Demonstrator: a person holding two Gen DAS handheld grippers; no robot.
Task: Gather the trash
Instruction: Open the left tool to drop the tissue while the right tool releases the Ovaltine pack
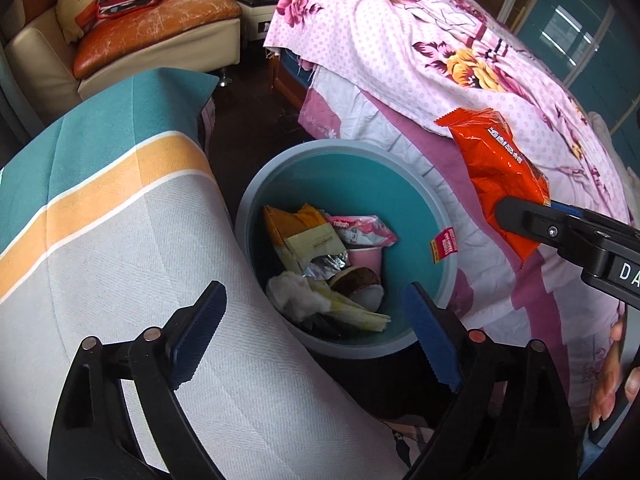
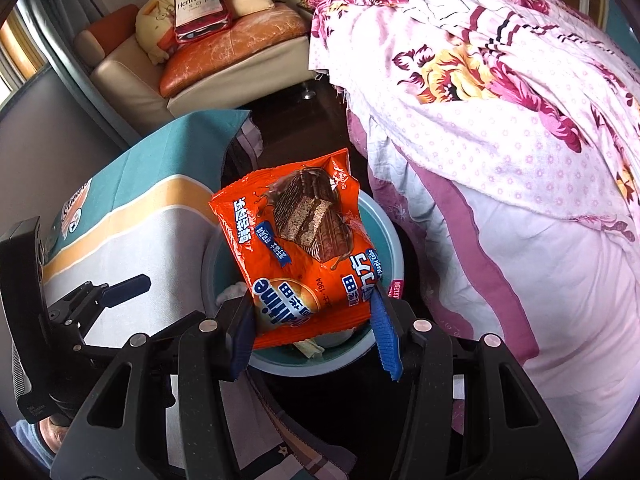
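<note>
A round teal bin (image 1: 348, 148) stands on the dark floor between a striped cloth and the bed. Inside it lie a yellow packet (image 1: 296, 232), a pink wrapper (image 1: 360, 230), a pink cup (image 1: 366, 258) and a white tissue (image 1: 296, 296). My left gripper (image 1: 316, 296) hangs over the bin's near side, open wide with nothing between its fingers. My right gripper (image 2: 310, 308) is shut on the lower edge of an orange snack packet (image 2: 304, 240), held above the bin (image 2: 386, 228). In the left wrist view that packet (image 1: 496, 168) hangs at the right, over the bed's edge.
A bed with a pink floral sheet (image 1: 460, 60) fills the right side. A teal, orange and grey striped cloth (image 1: 120, 220) covers furniture on the left. A sofa with cushions (image 1: 160, 16) stands at the back. A person's fingers (image 1: 616, 380) show at the right edge.
</note>
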